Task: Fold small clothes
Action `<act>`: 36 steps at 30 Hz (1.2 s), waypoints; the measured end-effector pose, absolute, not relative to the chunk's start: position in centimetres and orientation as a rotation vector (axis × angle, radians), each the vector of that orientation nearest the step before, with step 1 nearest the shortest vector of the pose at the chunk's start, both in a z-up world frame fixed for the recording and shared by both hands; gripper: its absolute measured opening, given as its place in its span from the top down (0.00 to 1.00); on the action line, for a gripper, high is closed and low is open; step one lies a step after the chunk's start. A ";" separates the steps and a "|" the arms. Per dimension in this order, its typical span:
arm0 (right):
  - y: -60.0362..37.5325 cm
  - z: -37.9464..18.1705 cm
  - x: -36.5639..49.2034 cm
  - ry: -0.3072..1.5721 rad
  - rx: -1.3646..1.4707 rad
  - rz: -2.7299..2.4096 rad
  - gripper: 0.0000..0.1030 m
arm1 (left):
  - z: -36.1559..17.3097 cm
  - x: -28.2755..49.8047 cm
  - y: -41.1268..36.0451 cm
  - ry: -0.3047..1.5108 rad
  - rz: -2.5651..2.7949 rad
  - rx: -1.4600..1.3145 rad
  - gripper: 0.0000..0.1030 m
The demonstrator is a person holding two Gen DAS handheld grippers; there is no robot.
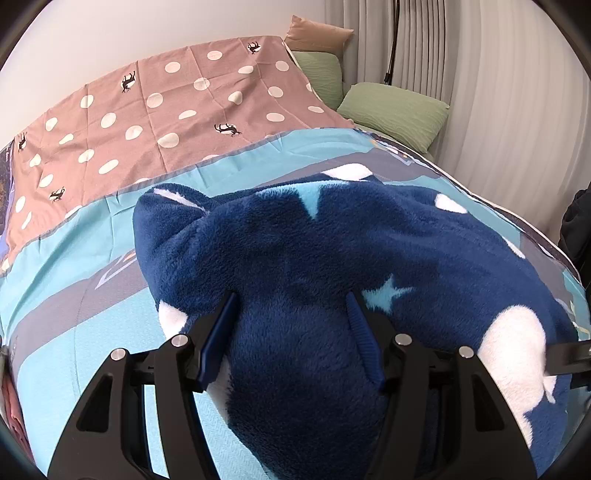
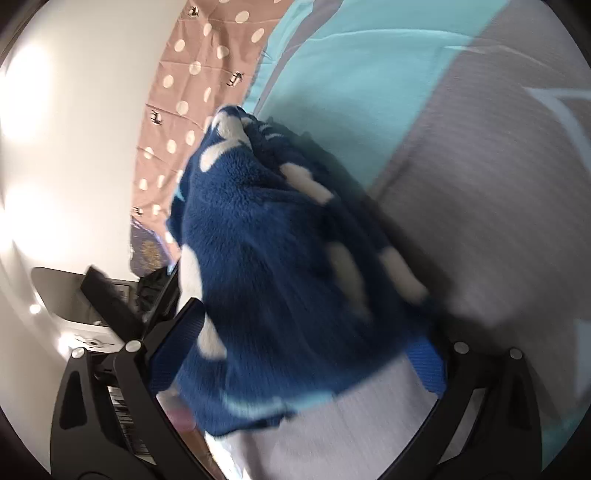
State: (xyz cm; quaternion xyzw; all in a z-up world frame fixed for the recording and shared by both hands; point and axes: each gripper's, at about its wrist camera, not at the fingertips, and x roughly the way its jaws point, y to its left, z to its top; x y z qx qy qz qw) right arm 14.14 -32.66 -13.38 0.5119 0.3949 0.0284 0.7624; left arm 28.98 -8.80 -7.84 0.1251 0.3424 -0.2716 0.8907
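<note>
A navy fleece garment (image 1: pixel 314 266) with white patches and pale blue stars lies bunched on a teal and grey bedspread (image 1: pixel 74 280), filling the centre of the left wrist view and spreading toward 4 o'clock. The left gripper (image 1: pixel 293 314) has a thick fold of the fleece bulging between its blue pads (image 1: pixel 218 339), which press into the pile on both sides; it is clamped on the garment. In the right wrist view, which is blurred, the right gripper (image 2: pixel 299 354) stands spread wide, with the same garment (image 2: pixel 280 258) draped across the gap; whether either pad bears on the cloth cannot be told, though no pinch is evident. Toward 11 o'clock in the left view, a pink sheet (image 1: pixel 147 110) with white dots covers the far part of the bed. Two green pillows (image 1: pixel 395 114) and a tan one (image 1: pixel 317 35) lie at 1 o'clock beside a pale curtain (image 1: pixel 498 92).
</note>
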 end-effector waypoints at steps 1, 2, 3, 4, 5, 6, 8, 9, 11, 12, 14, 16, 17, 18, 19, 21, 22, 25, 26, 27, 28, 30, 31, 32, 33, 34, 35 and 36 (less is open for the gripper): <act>-32.4 -13.5 14.5 0.856 1.100 0.053 0.02 | -7.7 28.9 -8.8 0.708 -0.561 0.253 0.41; -32.3 -13.4 14.6 0.847 1.091 0.044 0.02 | -7.5 28.9 -8.7 0.701 -0.560 0.241 0.41; -32.2 -13.4 14.5 0.836 1.086 0.041 0.03 | -7.0 28.8 -8.3 0.692 -0.568 0.206 0.40; -32.2 -13.4 14.2 0.821 1.074 0.043 0.06 | -6.5 28.7 -7.6 0.686 -0.591 0.146 0.35; -32.3 -13.5 13.9 0.812 1.061 0.048 0.08 | -5.8 28.9 -6.4 0.681 -0.637 0.050 0.30; -32.3 -13.6 13.6 0.806 1.050 0.054 0.11 | -5.3 29.1 -5.2 0.676 -0.670 -0.039 0.25; -32.5 -13.7 13.2 0.801 1.037 0.075 0.13 | -4.9 30.1 -3.1 0.657 -0.608 -0.127 0.16; -32.6 -13.7 13.2 0.801 1.037 0.083 0.13 | -5.1 31.0 -2.3 0.659 -0.567 -0.143 0.13; -32.6 -13.7 12.9 0.805 1.030 0.087 0.13 | -6.8 33.6 -0.8 0.749 -0.557 -0.237 0.11; -32.5 -13.6 13.0 0.805 1.024 0.083 0.13 | -7.9 34.9 -0.4 0.819 -0.574 -0.303 0.11; -32.3 -13.6 12.6 0.802 1.008 0.079 0.12 | -10.3 37.3 -0.1 0.930 -0.624 -0.467 0.09; -32.2 -13.6 12.6 0.800 1.004 0.084 0.12 | -11.4 38.4 -0.8 0.952 -0.688 -0.547 0.08; -32.3 -13.6 12.7 0.801 1.005 0.089 0.12 | -11.6 39.0 -1.7 0.952 -0.714 -0.545 0.08; -32.4 -13.6 12.8 0.803 1.001 0.101 0.14 | -11.5 39.3 -2.4 0.939 -0.724 -0.520 0.08; -32.5 -13.4 13.2 0.802 0.989 0.112 0.22 | -11.2 39.4 -3.6 0.921 -0.731 -0.469 0.15; -32.8 -12.7 14.1 0.799 0.952 0.135 0.33 | -10.1 39.4 -4.9 0.901 -0.752 -0.403 0.36; -33.1 -11.8 14.5 0.792 0.926 0.147 0.40 | -9.2 39.5 -5.0 0.882 -0.770 -0.380 0.44; -33.4 -7.1 16.9 0.743 0.768 0.156 0.48 | -5.3 39.8 -4.2 0.813 -0.755 -0.311 0.47; -33.4 -5.4 18.2 0.723 0.712 0.158 0.48 | -3.5 40.0 -3.8 0.778 -0.738 -0.279 0.47; -33.3 -3.7 19.8 0.704 0.659 0.167 0.48 | -1.9 40.3 -3.2 0.744 -0.714 -0.262 0.47; -33.1 -1.8 22.2 0.690 0.598 0.187 0.48 | -0.5 40.6 -2.3 0.710 -0.685 -0.252 0.47; -33.0 0.6 26.9 0.686 0.545 0.245 0.48 | 2.8 41.8 -0.2 0.637 -0.608 -0.256 0.47; -32.8 1.7 30.2 0.695 0.535 0.296 0.48 | 3.7 42.4 0.5 0.618 -0.578 -0.257 0.47; -32.6 2.3 32.6 0.702 0.537 0.333 0.48 | 4.9 43.4 1.6 0.592 -0.530 -0.258 0.47; -32.3 2.8 35.0 0.712 0.535 0.365 0.48 | 5.5 44.3 2.3 0.579 -0.497 -0.257 0.46; -31.5 3.3 38.0 0.723 0.526 0.392 0.48 | 5.8 44.8 2.9 0.572 -0.470 -0.256 0.46; -30.7 3.7 40.3 0.727 0.512 0.398 0.48 | 6.0 45.9 3.7 0.567 -0.429 -0.253 0.46; -29.3 4.1 42.9 0.727 0.486 0.392 0.48 | 6.0 46.8 4.2 0.568 -0.401 -0.249 0.46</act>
